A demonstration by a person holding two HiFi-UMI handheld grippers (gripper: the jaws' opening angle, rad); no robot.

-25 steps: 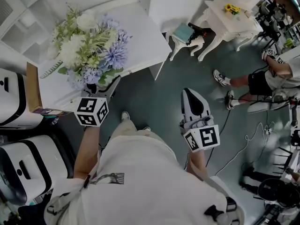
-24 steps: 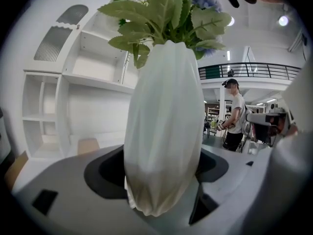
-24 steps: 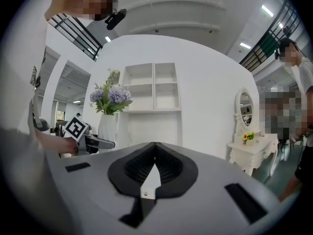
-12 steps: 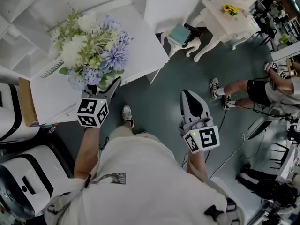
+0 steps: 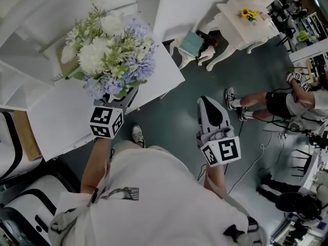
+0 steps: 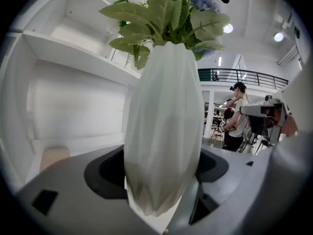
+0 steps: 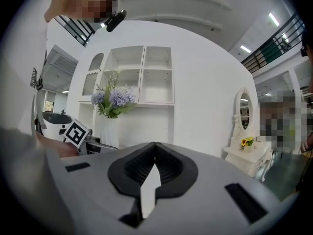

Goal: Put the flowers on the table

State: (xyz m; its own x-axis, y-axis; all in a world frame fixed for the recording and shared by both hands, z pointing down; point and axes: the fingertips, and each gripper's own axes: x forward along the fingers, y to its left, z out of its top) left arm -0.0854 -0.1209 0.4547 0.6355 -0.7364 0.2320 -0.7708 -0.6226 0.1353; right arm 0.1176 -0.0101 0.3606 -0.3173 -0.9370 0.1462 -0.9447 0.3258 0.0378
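Note:
A bouquet of white and lilac flowers (image 5: 110, 53) with green leaves stands in a ribbed white vase (image 6: 164, 131). My left gripper (image 5: 129, 95) is shut on the vase's lower body, with a jaw on each side. In the head view the bouquet hangs over the front right part of the white table (image 5: 56, 117); whether the vase's base touches it is hidden. My right gripper (image 5: 206, 102) hovers over the green floor to the right, shut and empty. The right gripper view shows the flowers (image 7: 113, 99) at the left.
White shelves (image 5: 20, 60) rise behind the table. A stool with a teal book (image 5: 192, 42) and a white dressing table with sunflowers (image 5: 249, 14) stand at the back right. A person's legs (image 5: 256, 94) and cables (image 5: 256, 158) are on the floor at right. White machines (image 5: 10, 137) sit left.
The left gripper and bouquet have shifted up and right in the head view, now over the table's front corner. The right gripper has stayed put and shut.

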